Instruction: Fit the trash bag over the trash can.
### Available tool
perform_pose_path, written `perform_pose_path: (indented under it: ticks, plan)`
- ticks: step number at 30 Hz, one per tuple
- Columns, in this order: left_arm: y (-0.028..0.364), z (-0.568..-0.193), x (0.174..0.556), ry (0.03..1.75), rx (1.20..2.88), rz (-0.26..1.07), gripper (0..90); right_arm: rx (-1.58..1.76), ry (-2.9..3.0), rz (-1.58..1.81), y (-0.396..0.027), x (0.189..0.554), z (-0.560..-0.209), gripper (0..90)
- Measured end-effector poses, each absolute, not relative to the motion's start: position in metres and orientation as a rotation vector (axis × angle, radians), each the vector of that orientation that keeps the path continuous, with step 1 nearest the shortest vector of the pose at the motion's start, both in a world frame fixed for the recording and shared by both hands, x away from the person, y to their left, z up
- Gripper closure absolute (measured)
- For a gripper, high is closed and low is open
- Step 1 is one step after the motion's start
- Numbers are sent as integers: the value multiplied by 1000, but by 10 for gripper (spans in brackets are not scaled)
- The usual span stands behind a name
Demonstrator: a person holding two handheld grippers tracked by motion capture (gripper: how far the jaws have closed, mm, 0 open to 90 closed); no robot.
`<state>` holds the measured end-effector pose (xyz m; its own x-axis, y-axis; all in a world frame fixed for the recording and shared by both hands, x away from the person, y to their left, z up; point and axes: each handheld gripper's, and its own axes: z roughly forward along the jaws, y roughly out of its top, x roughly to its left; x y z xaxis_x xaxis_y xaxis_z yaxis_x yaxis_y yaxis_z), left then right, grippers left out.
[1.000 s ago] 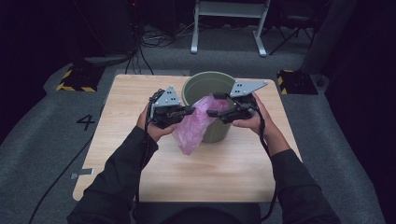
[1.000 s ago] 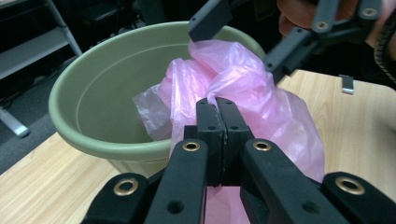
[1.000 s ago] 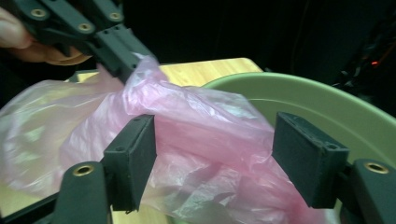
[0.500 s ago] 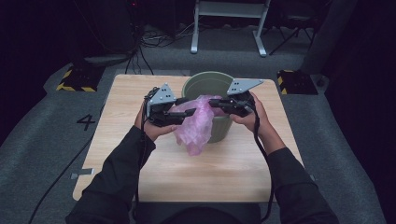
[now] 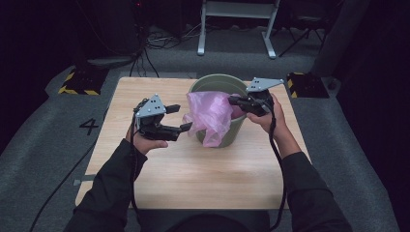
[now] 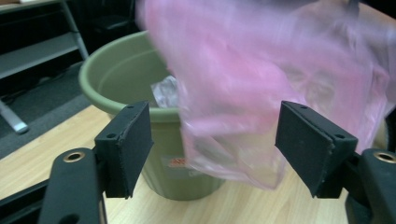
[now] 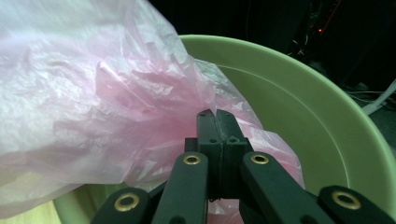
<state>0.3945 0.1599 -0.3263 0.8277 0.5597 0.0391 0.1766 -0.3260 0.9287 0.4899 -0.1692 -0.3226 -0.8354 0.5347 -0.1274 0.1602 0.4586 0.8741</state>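
Right hand-held gripper [image 5: 233, 100] pinches the pink plastic bag [image 5: 211, 116] at the green bin's [image 5: 217, 81] 3 o'clock rim. Left hand-held gripper [image 5: 183, 118], jaws just opening with nothing between them, should re-grip the 9 o'clock edge and spread the bag over the rim.

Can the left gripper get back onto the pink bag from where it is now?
Probably yes. The left gripper has just been opening its jaws, with nothing between them, and the pink bag hangs right in front over the green bin's rim, nothing between.

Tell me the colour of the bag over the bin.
Translucent pink. The bag shows best in the right gripper view, draped over the green bin's rim.
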Motion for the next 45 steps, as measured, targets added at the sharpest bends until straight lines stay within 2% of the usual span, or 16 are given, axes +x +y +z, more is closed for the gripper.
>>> perform_pose_path:
  ticks: [4, 6, 9, 11, 12, 13, 18, 21, 25, 30, 45]
  plan:
    - [153, -329, 395, 539, 1909, 426, 357, 569, 2342, 1330, -169, 489, -324, 892]
    - [145, -329, 397, 540, 1926, 441, 407, 559, 2343, 1333, -170, 488, -324, 838]
    - [139, -329, 399, 530, 1943, 456, 528, 596, 2316, 1342, -172, 486, -322, 625]
    - [137, -329, 399, 513, 1951, 463, 612, 600, 2309, 1368, -175, 482, -320, 565]
    - [137, -329, 399, 513, 1951, 463, 661, 600, 2309, 1368, -175, 482, -320, 565]
    - [134, -329, 398, 488, 1963, 471, 715, 585, 2296, 1386, -178, 475, -315, 499]
    - [134, -328, 397, 475, 1956, 496, 877, 576, 2277, 1389, -180, 462, -308, 444]
    - [134, -328, 396, 477, 1957, 507, 898, 591, 2250, 1398, -183, 455, -305, 368]
    - [135, -329, 396, 482, 1951, 514, 899, 604, 2212, 1384, -189, 448, -301, 335]
    - [135, -330, 396, 483, 1962, 508, 900, 592, 2196, 1448, -196, 436, -295, 337]
    - [128, -333, 396, 482, 1987, 536, 900, 352, 2336, 1557, -166, 383, -308, 309]
